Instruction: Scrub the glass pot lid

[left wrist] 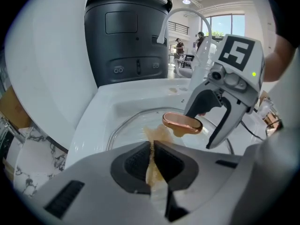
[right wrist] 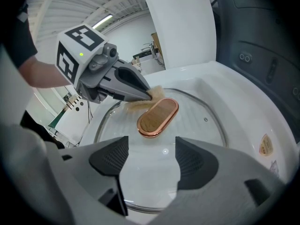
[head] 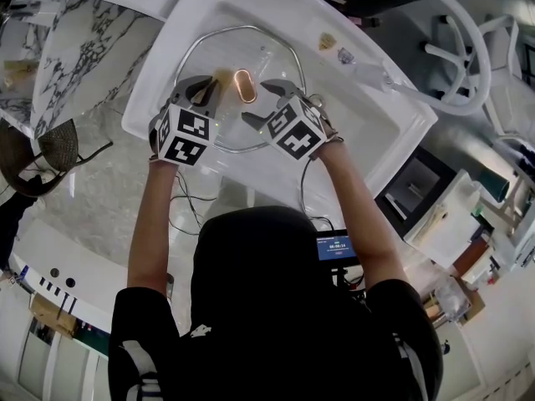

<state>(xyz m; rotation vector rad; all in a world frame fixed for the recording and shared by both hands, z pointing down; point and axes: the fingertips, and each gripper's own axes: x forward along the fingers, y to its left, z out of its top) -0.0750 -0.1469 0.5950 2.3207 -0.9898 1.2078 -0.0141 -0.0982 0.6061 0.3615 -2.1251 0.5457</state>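
Note:
A round glass pot lid (head: 272, 61) with a steel rim and a copper-rimmed oval handle (head: 245, 85) lies flat in the white sink (head: 368, 119). My left gripper (head: 211, 88) is shut on a thin tan scrub cloth (left wrist: 159, 137), which rests on the glass just left of the handle (left wrist: 183, 122). My right gripper (head: 269, 100) is open, its jaws spread over the near right part of the lid (right wrist: 197, 121) with nothing between them. From the right gripper view the cloth (right wrist: 140, 103) touches the handle (right wrist: 158, 116) at its far-left side.
A white curved faucet (head: 443, 23) stands at the sink's right end. A dark appliance (left wrist: 126, 32) rises behind the sink. Marble counter (head: 75, 40) lies to the left, a wire chair (head: 42, 153) below it. A sticker (head: 327, 41) marks the basin wall.

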